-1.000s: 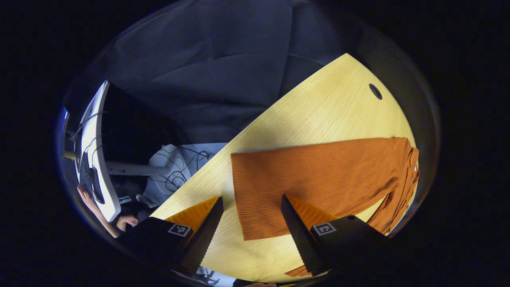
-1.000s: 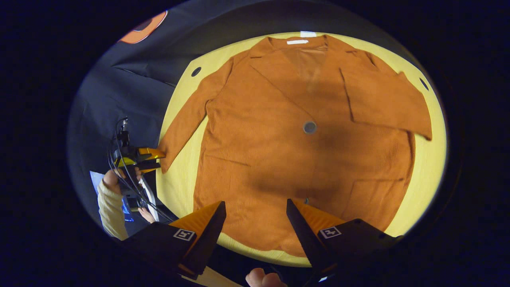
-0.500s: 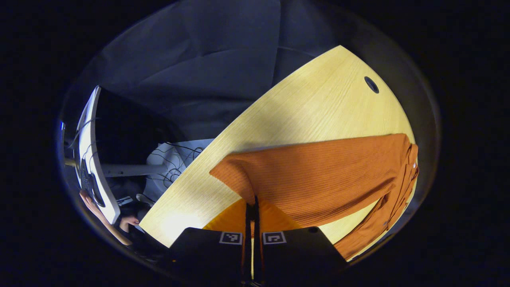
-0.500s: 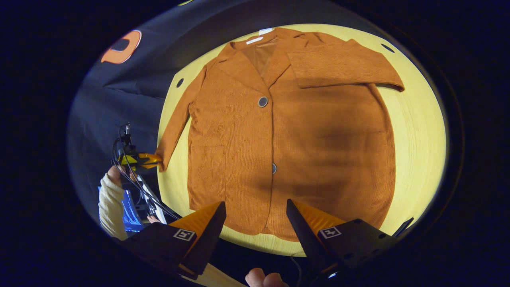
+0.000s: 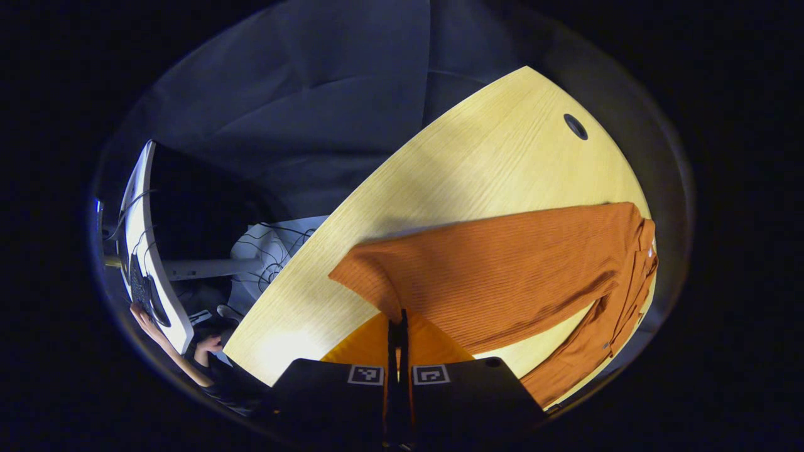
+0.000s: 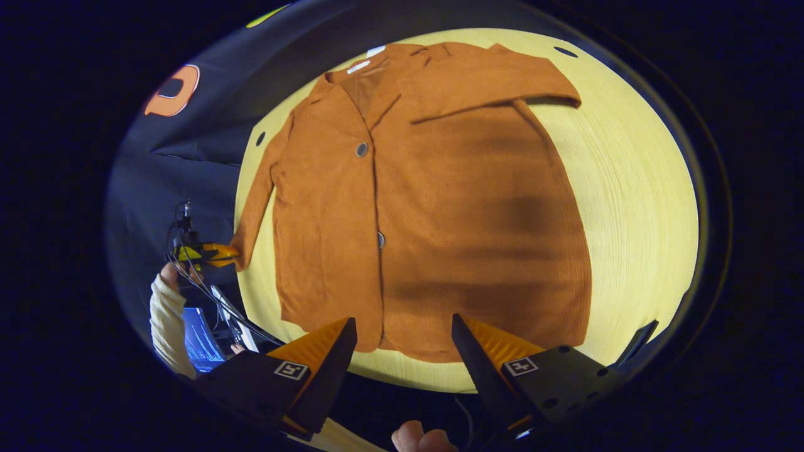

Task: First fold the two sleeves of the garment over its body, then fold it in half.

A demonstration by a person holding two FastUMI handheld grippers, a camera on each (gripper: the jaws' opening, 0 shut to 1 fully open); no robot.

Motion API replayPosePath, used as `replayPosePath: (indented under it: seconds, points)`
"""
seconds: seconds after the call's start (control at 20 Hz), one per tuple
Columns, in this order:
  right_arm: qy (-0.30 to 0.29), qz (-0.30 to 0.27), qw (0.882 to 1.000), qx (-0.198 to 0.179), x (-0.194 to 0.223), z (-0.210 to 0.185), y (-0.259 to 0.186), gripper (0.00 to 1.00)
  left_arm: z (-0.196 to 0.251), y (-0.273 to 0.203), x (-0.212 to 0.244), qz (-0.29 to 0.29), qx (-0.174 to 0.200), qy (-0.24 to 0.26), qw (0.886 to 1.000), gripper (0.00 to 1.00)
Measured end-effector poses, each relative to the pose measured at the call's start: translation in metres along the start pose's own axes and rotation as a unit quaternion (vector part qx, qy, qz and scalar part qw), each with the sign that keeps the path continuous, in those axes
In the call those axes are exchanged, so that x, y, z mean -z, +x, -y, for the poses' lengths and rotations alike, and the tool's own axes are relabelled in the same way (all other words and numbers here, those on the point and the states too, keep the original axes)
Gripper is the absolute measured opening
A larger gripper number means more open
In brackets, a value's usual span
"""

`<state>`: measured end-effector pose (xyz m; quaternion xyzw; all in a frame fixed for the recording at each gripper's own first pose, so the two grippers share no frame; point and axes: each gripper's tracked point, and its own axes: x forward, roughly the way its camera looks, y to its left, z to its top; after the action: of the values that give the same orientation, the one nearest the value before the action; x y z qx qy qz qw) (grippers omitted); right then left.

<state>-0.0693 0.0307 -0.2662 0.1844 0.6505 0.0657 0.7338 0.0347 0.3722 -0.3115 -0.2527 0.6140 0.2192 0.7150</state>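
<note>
Cardigan, rust orange, lies on the pale wooden table. In the left gripper view the left gripper is clamped on the cuff of the sleeve, both fingers pressed together over the cloth, the cuff raised a little above the tabletop. A round cable hole sits in the bare wood beyond. Off the table's edge are a white desk, tangled cables and a person's hand.

In the right gripper view the right gripper hangs over the cardigan's hem with its fingers spread wide, holding nothing. The other sleeve lies folded across the chest. At the far left, the left gripper pinches the outstretched cuff.
</note>
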Motion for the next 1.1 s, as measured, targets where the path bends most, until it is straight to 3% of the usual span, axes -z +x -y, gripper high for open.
replayPosePath:
  seconds: [0.25,0.3,0.45,0.5,0.55,0.9,1.1]
  points:
    - [-0.008,-0.018,1.000,0.007,0.020,0.017,0.006,0.96,0.032,-0.041,-0.017,0.030,0.005,0.036,0.999,0.03]
    - [-0.007,-0.020,1.000,0.005,0.022,0.019,0.006,0.92,0.045,-0.051,-0.019,0.036,0.010,0.045,0.998,0.03]
    - [-0.010,-0.020,1.000,-0.001,0.024,0.026,0.003,0.96,0.097,-0.075,-0.019,0.051,0.028,0.092,0.994,0.03]
    - [-0.010,-0.018,1.000,-0.002,0.022,0.029,0.003,0.92,0.120,-0.084,-0.016,0.056,0.036,0.113,0.991,0.03]
    - [-0.008,-0.016,1.000,-0.003,0.022,0.034,0.001,0.96,0.143,-0.092,-0.014,0.060,0.043,0.134,0.988,0.02]
    - [0.033,0.013,0.999,-0.031,0.013,0.060,-0.027,0.96,0.310,-0.123,0.026,0.074,0.088,0.230,0.966,0.03]
    - [0.068,0.022,0.997,-0.038,0.010,0.087,-0.036,0.96,0.397,-0.128,0.063,0.073,0.103,0.300,0.945,0.03]
